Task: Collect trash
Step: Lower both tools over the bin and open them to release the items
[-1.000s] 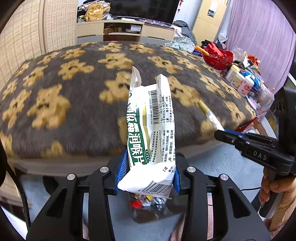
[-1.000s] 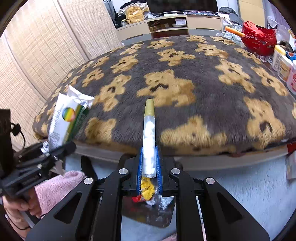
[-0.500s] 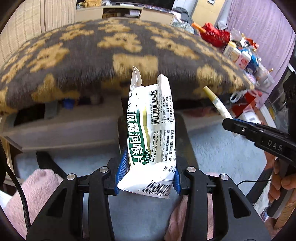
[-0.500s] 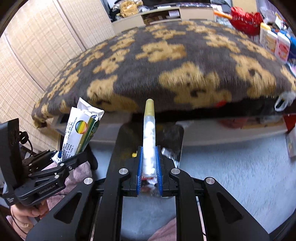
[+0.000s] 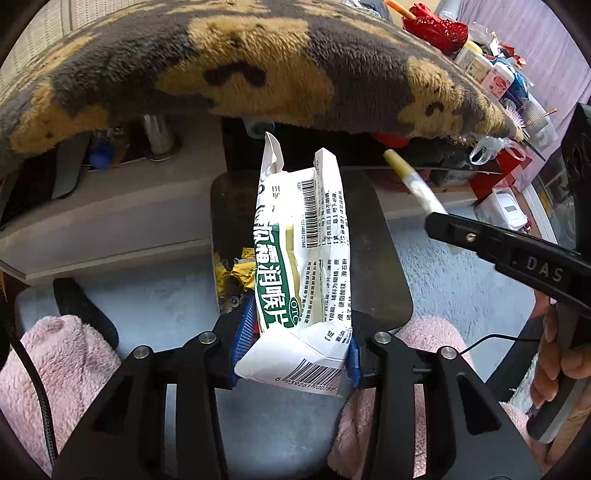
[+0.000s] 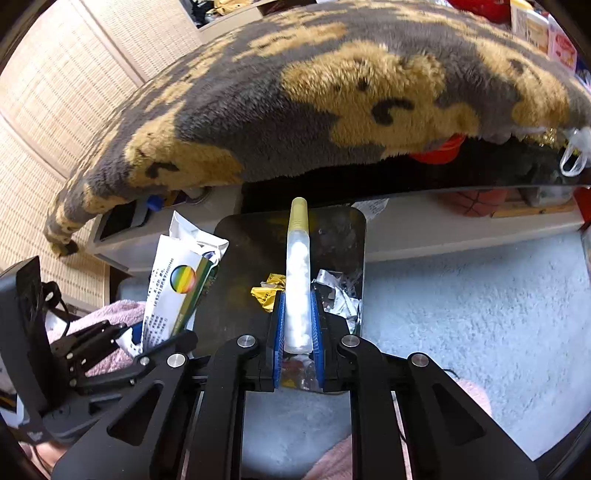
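Observation:
My left gripper is shut on a white and green lozenge box with torn flaps, held upright over a black trash bin. My right gripper is shut on a clear tube with a gold cap, filled with white bits, above the same bin. Yellow and silver wrappers lie inside the bin. The box also shows in the right wrist view, and the tube in the left wrist view.
A low table covered by a grey bear-print blanket overhangs just behind the bin. Its lower shelf holds small items. Bottles and a red basket crowd the far right. Pale carpet lies around; pink-slippered feet are below.
Both grippers have dropped from above the blanket top to low over the bin by the table edge, still holding the box and the tube. The bin's inside now shows.

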